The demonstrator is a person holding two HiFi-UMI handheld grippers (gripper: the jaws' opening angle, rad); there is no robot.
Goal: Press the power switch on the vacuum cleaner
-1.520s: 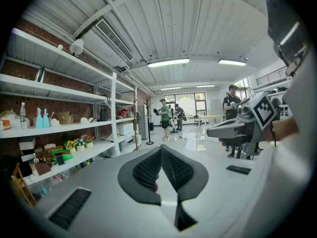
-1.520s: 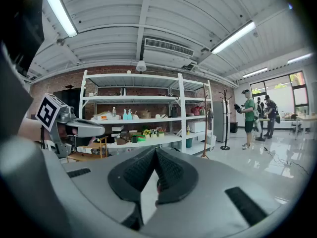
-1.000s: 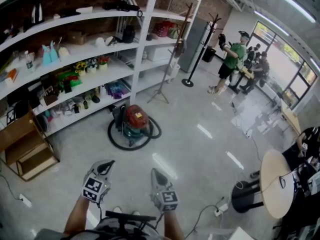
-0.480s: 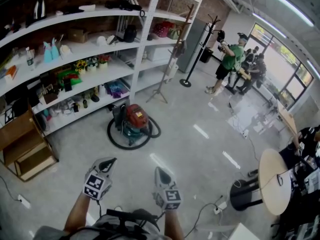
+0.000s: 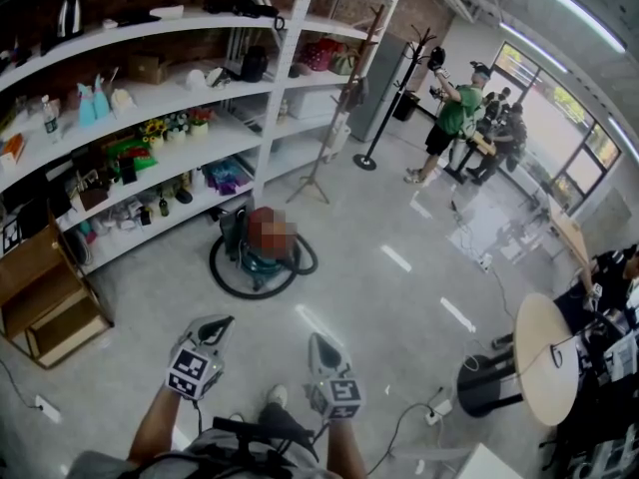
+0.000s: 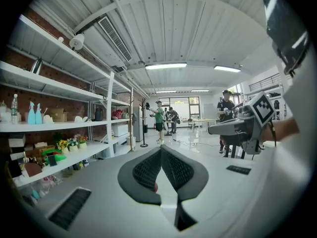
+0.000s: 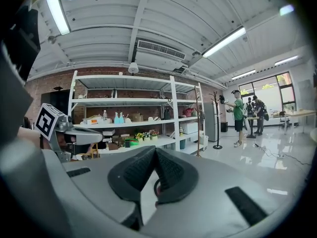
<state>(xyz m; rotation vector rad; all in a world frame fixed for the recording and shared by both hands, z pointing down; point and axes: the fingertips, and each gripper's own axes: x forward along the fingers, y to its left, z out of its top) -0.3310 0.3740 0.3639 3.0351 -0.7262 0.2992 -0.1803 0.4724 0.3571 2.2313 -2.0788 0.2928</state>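
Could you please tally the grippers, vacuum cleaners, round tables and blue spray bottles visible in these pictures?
2 grippers: left gripper, right gripper
1 vacuum cleaner
1 round table
2 blue spray bottles
Total: 6

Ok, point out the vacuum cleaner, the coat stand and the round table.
vacuum cleaner [image 5: 260,259]: head view, green body.
coat stand [image 5: 365,162]: head view, round base.
round table [image 5: 539,377]: head view, bare tabletop.

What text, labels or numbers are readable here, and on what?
No legible text in any view.
Cubes on left gripper and right gripper: square marker patterns, no letters.
Labels on spray bottles and other shelf goods: too small.
Brand on vacuum cleaner: not legible, top mosaicked.
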